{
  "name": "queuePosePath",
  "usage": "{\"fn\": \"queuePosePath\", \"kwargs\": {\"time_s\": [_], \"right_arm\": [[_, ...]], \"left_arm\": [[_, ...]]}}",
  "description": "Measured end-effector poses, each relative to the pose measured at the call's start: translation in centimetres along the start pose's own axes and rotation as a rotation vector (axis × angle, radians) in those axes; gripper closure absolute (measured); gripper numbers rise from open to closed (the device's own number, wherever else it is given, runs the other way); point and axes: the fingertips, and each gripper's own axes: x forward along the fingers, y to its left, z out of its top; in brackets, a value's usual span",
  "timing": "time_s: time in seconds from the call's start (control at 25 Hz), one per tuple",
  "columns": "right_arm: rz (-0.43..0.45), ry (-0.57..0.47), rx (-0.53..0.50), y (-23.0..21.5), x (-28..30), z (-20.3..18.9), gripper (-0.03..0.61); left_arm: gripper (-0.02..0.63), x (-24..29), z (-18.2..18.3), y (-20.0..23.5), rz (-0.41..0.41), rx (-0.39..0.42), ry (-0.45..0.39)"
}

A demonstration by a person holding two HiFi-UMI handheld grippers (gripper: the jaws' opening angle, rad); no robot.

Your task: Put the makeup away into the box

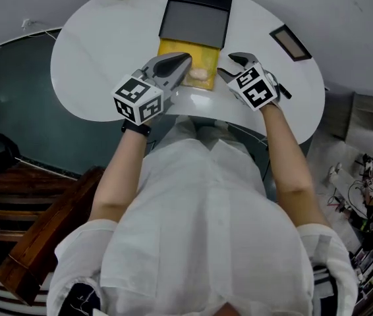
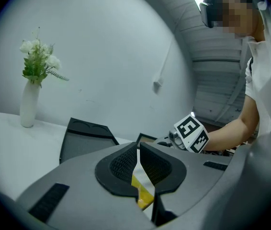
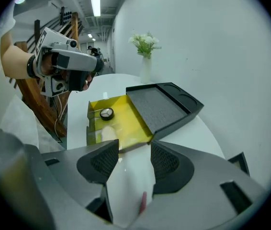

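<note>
The box [image 3: 121,116] lies just ahead of the released, empty right claw [image 3: 133,155]. The clenched left claw [image 2: 138,152] hangs over its near edge.

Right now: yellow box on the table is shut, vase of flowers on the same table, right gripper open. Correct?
No: the yellow box is open, its dark lid folded back, as the right gripper view shows. The vase of flowers is on the same table and the right gripper is open.
</note>
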Motion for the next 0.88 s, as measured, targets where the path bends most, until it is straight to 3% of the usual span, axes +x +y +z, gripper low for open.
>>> {"fn": "queuePosePath", "kwargs": {"time_s": [0.52, 0.88], "right_arm": [[-0.123, 0.103, 0.176, -3.9, -5.6, -12.1, 0.376], [-0.171, 0.161, 0.231, -6.7, -8.9, -18.6, 0.379]], "left_arm": [[0.594, 7.2, -1.0, -5.8, -0.16, 0.018, 0.067], [0.594, 11.9, -1.4, -9.3, -0.23, 0.026, 0.101]]}}
